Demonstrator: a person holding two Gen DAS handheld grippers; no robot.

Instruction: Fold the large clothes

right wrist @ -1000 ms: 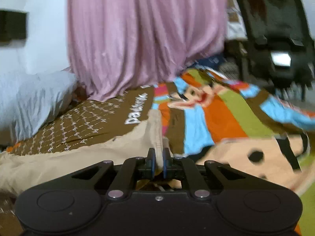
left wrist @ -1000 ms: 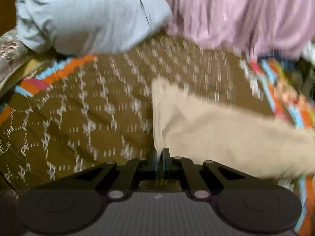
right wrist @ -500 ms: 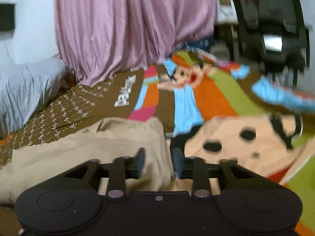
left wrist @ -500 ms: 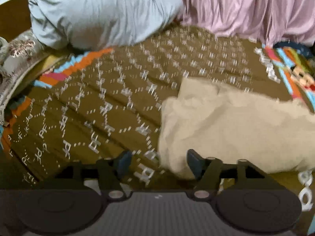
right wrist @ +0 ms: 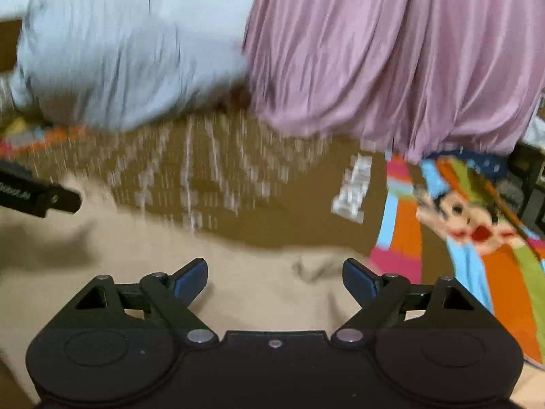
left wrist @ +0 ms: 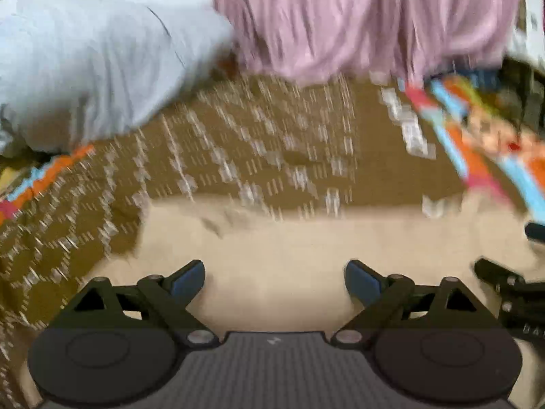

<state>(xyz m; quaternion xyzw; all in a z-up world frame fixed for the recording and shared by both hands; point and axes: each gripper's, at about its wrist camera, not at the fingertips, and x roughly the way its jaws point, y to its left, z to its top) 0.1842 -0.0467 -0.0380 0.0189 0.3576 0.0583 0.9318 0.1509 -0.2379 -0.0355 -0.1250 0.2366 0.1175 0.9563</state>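
Observation:
A beige garment (left wrist: 272,248) lies spread on the bed, its far edge running left to right; it also shows in the right wrist view (right wrist: 238,272). My left gripper (left wrist: 274,281) is open and empty, hovering over the garment's near part. My right gripper (right wrist: 274,279) is open and empty over the garment's right part. The right gripper's black body (left wrist: 511,293) shows at the right edge of the left wrist view. The left gripper's body (right wrist: 37,197) shows at the left edge of the right wrist view.
A brown patterned bedspread (left wrist: 238,156) with colourful cartoon stripes (right wrist: 470,231) covers the bed. A pale blue pillow (left wrist: 85,68) lies at the back left. A pink curtain (right wrist: 391,51) hangs behind the bed.
Both grippers let go of the beige garment and opened wide. The garment dropped and now lies spread on the bed. Both views are blurred by motion.

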